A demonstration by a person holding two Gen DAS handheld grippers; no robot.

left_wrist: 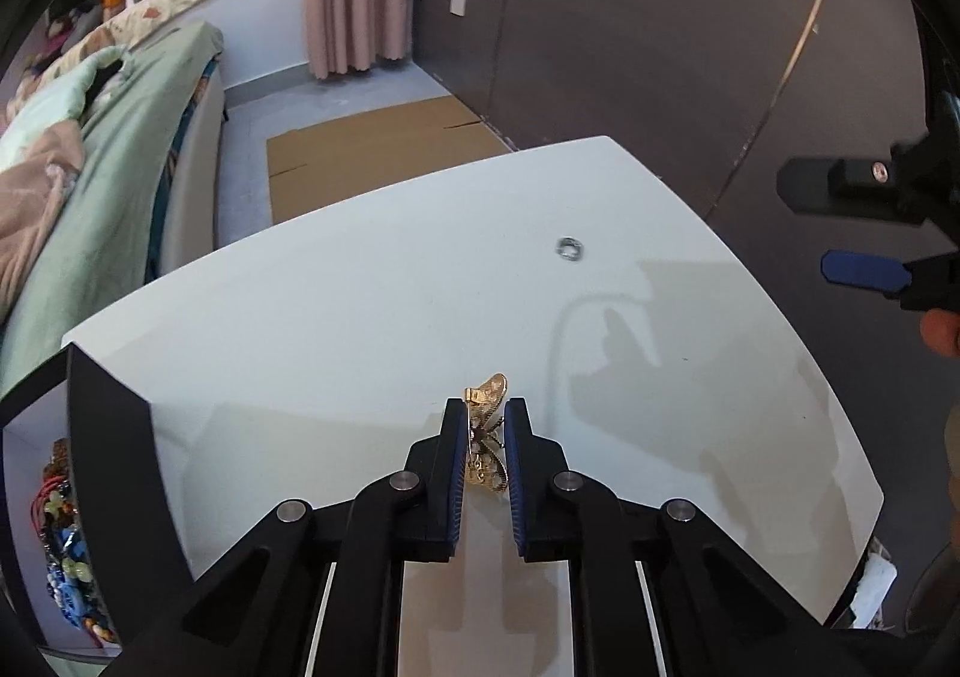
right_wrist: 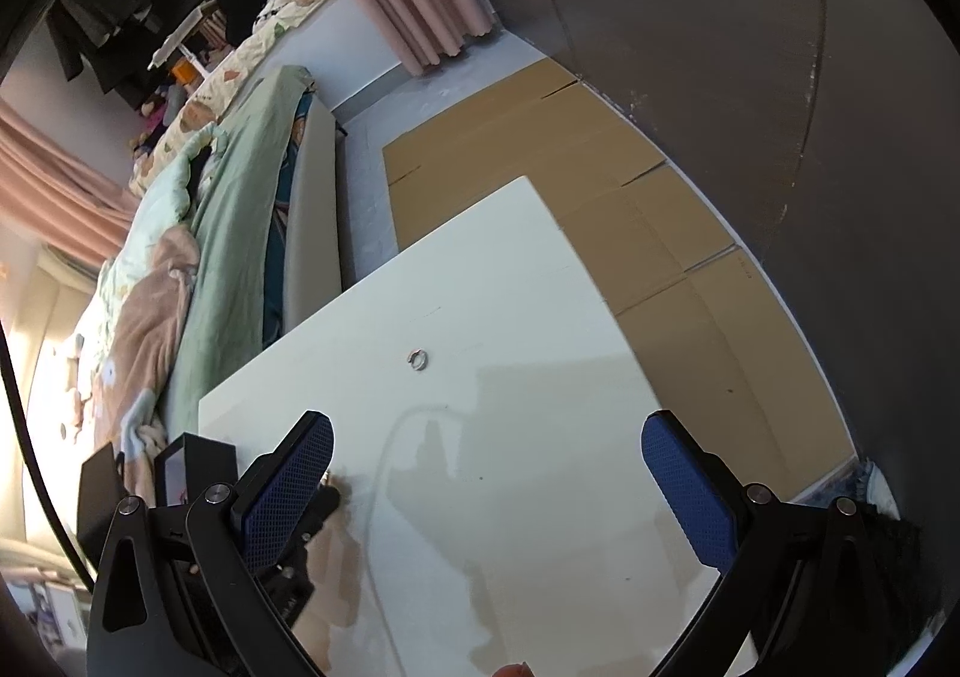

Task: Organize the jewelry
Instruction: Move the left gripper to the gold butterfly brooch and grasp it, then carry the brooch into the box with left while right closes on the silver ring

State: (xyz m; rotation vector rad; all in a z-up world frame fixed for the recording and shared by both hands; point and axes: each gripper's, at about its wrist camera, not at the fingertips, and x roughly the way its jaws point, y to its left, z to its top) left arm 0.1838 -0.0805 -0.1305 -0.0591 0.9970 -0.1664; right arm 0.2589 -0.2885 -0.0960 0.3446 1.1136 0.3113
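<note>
White table (left_wrist: 360,317) beside a bed (left_wrist: 120,137) is carrying one small silver ring (left_wrist: 569,248), lying toward its far right corner. Left gripper (left_wrist: 486,449) is clamping a gold butterfly brooch (left_wrist: 487,437) over the near edge. Right gripper (right_wrist: 486,473) is hovering above the table, jaws spread wide, holding nothing.

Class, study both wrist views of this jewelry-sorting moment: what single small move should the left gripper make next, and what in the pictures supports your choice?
Probably carry the gold butterfly brooch left toward the black box. The left gripper is already shut on the brooch, and beaded jewelry lies in the box's open compartment at the table's left edge. The right gripper is open and holds nothing, so the small ring can wait.
</note>
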